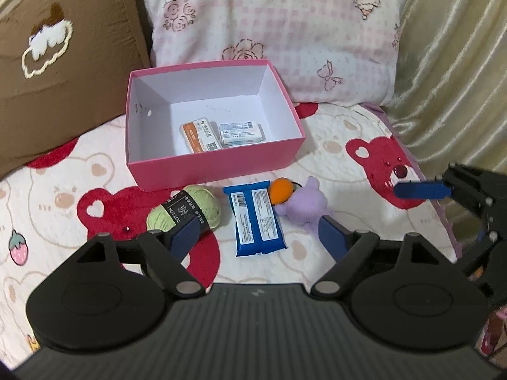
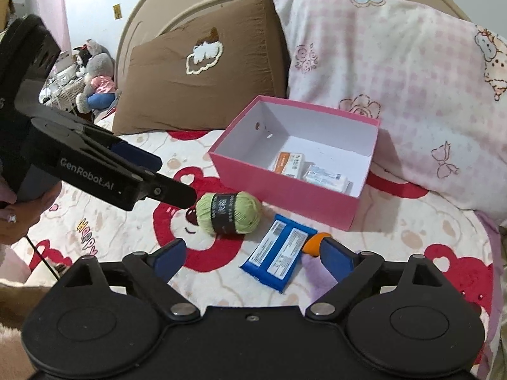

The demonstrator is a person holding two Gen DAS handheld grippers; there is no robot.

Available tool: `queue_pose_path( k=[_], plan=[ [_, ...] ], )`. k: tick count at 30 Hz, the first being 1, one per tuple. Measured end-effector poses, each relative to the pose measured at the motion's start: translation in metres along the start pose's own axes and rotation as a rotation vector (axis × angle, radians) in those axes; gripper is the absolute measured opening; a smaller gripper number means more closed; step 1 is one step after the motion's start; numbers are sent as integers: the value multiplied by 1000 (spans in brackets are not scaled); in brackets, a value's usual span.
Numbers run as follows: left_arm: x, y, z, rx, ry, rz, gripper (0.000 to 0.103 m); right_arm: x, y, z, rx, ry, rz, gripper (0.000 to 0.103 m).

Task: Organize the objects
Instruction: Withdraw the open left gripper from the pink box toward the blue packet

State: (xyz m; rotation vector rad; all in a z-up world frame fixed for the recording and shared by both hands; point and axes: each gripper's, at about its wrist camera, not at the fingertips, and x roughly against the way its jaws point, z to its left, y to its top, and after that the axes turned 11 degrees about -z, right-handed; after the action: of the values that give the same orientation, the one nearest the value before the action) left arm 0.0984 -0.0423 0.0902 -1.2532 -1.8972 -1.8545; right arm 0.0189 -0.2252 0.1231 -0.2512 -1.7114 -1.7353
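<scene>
On the bed, the left gripper [image 1: 258, 232] hangs wide and empty over the blue packet [image 1: 257, 218], whose long axis runs away toward the pink box [image 1: 218, 166]; the right gripper [image 2: 253, 258], also spread and empty, sits near it too; yarn ball [image 1: 185, 212] and purple plush toy [image 1: 302, 207] flank the packet.

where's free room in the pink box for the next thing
The back half of the pink box is bare, from the two small cartons to its far wall. Crowded: the bed strip in front, with yarn, blue packet and purple toy.

Two medicine packets [image 1: 221, 136] are found in the box [image 1: 218, 166] on the bed [image 1: 332, 145]; before it are ranged yarn ball [image 1: 185, 210], wipes pack [image 1: 258, 218], plush toy [image 1: 304, 205].
</scene>
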Motion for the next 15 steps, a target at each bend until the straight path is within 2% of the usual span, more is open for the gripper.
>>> queue_pose_path(
  k=[5,10,15],
  plan=[
    [-12,-17,10,105,-19,-4,83,-12,-14,9,8,56,-19,94],
    [-27,-29,7,60,31,-1,84,-31,-29,14,31,99,-4,94],
    [-48,-42,-2,6,64,38,84,-48,-48,9,23,114,8,93]
  ],
)
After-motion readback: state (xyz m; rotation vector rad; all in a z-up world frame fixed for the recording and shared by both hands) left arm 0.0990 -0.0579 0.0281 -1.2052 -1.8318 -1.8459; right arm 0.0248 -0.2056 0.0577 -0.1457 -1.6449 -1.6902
